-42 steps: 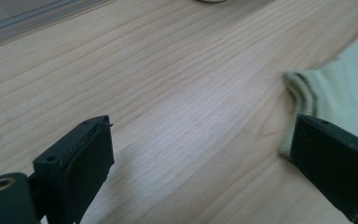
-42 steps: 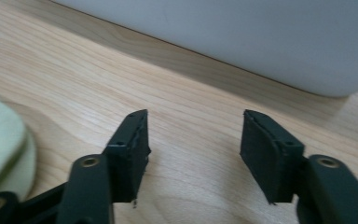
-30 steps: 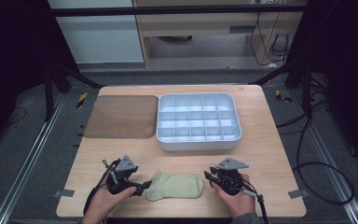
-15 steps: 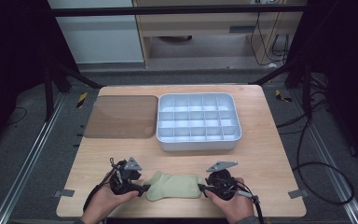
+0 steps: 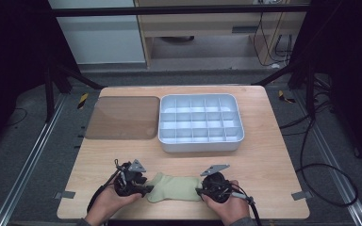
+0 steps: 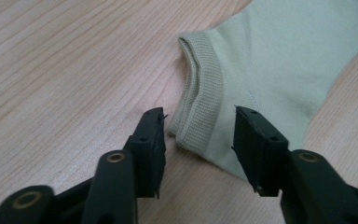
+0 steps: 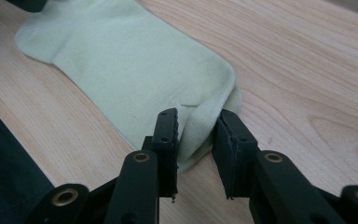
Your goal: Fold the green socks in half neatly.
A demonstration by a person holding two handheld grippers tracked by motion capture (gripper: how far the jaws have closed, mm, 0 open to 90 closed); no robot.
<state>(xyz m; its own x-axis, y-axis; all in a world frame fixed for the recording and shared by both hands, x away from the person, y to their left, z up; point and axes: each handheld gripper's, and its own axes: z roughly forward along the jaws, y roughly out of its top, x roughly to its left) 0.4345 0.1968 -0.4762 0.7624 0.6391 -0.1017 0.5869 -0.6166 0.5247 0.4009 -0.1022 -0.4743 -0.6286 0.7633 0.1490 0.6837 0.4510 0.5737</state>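
Wooden table [image 5: 264, 160], pale green sock [image 5: 174, 187] (ribbed cuff, flat).

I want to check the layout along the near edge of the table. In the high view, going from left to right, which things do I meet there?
Left tool → pale green sock → right tool.

Each tool is matte black: the left tool [image 6: 199, 135] and right tool [image 7: 196, 135] have ribbed pads, brass-ringed screw holes, a grey three-cornered plate on top, and trailing black cable.
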